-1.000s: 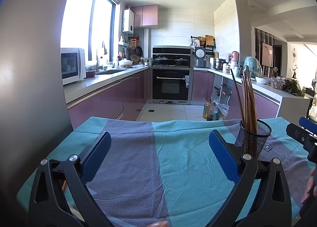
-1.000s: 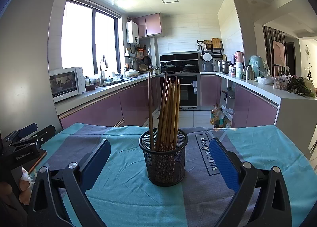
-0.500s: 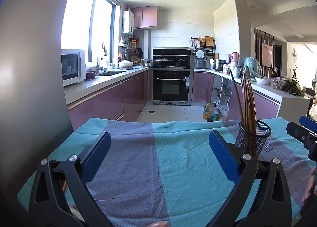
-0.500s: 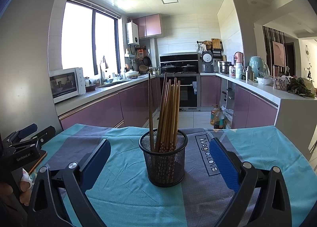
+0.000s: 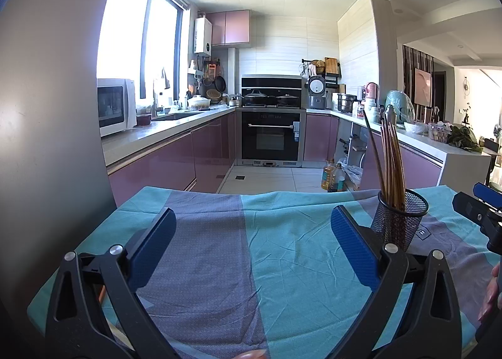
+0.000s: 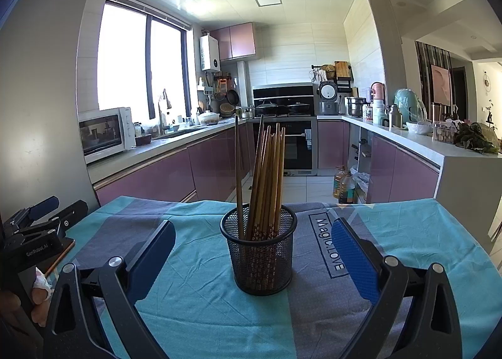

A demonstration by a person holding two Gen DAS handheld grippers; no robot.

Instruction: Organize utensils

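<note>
A black mesh holder (image 6: 259,254) stands upright on the teal and grey tablecloth (image 6: 194,299), filled with several brown wooden chopsticks (image 6: 266,183). My right gripper (image 6: 252,260) is open and empty, its blue pads either side of the holder and just in front of it. My left gripper (image 5: 251,244) is open and empty over bare cloth (image 5: 219,265); the holder (image 5: 397,219) with its chopsticks (image 5: 390,164) stands behind its right finger. Each gripper also shows at the edge of the other's view.
The table's far edge (image 5: 282,194) drops to a tiled kitchen floor with oil bottles (image 5: 334,177). A grey fridge wall (image 5: 47,108) rises close on the left. A phone (image 6: 61,255) lies at the table's left edge.
The left wrist view has shifted slightly, so the holder sits a little higher in it. Nothing was grasped or released.
</note>
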